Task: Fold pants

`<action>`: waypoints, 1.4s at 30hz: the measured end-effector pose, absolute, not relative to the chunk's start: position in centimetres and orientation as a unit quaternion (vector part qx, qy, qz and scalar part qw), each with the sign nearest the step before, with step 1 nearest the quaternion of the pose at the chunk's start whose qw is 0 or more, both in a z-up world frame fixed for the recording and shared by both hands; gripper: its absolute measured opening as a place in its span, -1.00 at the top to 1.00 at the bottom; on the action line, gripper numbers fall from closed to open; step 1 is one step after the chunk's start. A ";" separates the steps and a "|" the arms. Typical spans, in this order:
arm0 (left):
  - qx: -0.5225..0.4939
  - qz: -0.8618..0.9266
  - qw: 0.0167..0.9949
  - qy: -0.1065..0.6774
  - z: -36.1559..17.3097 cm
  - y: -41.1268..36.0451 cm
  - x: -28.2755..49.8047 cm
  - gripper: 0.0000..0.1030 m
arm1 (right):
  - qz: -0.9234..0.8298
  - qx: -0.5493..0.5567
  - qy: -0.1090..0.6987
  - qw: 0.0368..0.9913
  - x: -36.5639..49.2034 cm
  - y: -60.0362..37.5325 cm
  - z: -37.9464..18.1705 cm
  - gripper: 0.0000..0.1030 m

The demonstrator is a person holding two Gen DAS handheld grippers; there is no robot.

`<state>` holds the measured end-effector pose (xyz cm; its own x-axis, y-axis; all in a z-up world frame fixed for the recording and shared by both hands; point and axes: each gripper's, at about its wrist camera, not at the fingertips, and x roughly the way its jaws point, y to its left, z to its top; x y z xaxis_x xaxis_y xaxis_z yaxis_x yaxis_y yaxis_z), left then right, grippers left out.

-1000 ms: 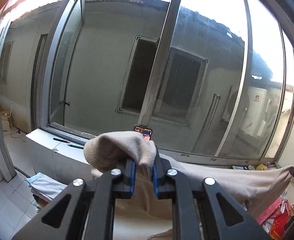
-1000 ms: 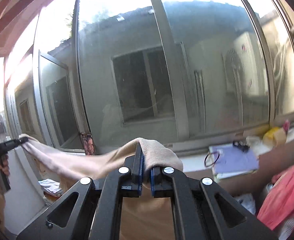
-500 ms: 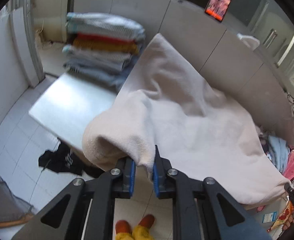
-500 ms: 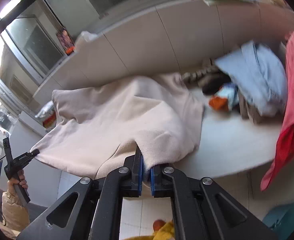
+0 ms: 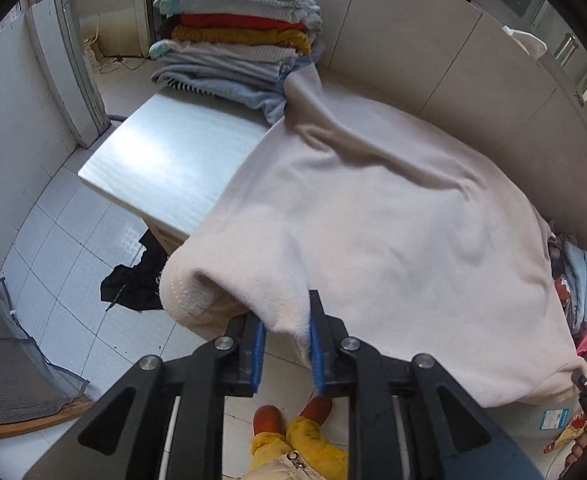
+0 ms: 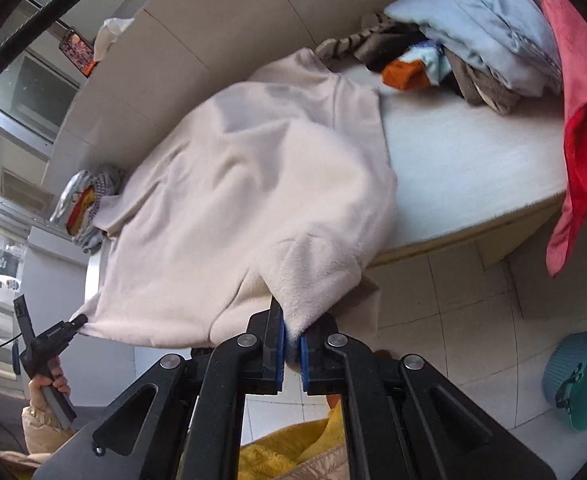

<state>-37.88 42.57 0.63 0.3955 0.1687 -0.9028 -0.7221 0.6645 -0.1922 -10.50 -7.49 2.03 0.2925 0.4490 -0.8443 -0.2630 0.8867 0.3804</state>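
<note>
Cream fleece pants (image 5: pixel 373 220) lie spread over the white table (image 5: pixel 165 160), their near edge hanging off the front. My left gripper (image 5: pixel 285 344) holds one near corner below the table edge; its jaws are opening, and the cloth still fills the gap between the blue pads. My right gripper (image 6: pixel 292 344) is shut on the other near corner of the pants (image 6: pixel 233 200). In the right wrist view the left gripper (image 6: pixel 79 322) appears far left with the cloth pulled to a point at its tip. The right gripper's tip (image 5: pixel 577 378) shows at the left wrist view's lower right.
A stack of folded clothes (image 5: pixel 233 40) stands at the table's far left corner. A loose pile of clothes (image 6: pixel 473 40) and a red cloth (image 6: pixel 573 100) sit at the right end. A black garment (image 5: pixel 133 280) lies on the floor tiles; a teal basket (image 6: pixel 581 380) is nearby.
Both grippers dropped from window height, tilting downward, and laid the pants over the table. Since half a second ago they have held still; the left jaws stand slightly wider.
</note>
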 end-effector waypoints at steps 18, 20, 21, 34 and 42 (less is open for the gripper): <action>-0.252 0.390 0.738 0.490 -3.0 53.2 -24.7 -0.29 | 0.152 -0.037 0.588 0.793 8.0 3.5 -6.3 0.87; -0.251 0.370 0.746 0.493 -3.0 54.2 -24.7 -0.29 | 0.142 -0.030 0.598 0.788 8.1 3.5 -7.1 0.87; -0.254 0.360 0.751 0.492 -2.9 54.6 -24.9 -0.29 | 0.135 -0.021 0.600 0.788 7.9 3.3 -7.0 0.83; -0.280 0.272 0.778 0.492 -0.9 56.1 -29.2 -0.29 | 0.192 -0.116 0.546 0.807 -0.8 10.2 2.4 0.37; -0.274 0.192 0.791 0.513 -2.3 52.3 -28.7 -0.29 | 0.323 -0.197 0.586 0.717 -7.0 18.7 -2.4 0.37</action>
<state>-28.71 52.28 -2.31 0.4000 0.0225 -0.9163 -0.5847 0.7761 -0.2362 -7.01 18.74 -2.36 0.1040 0.2323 -0.9671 -0.6932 0.7142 0.0970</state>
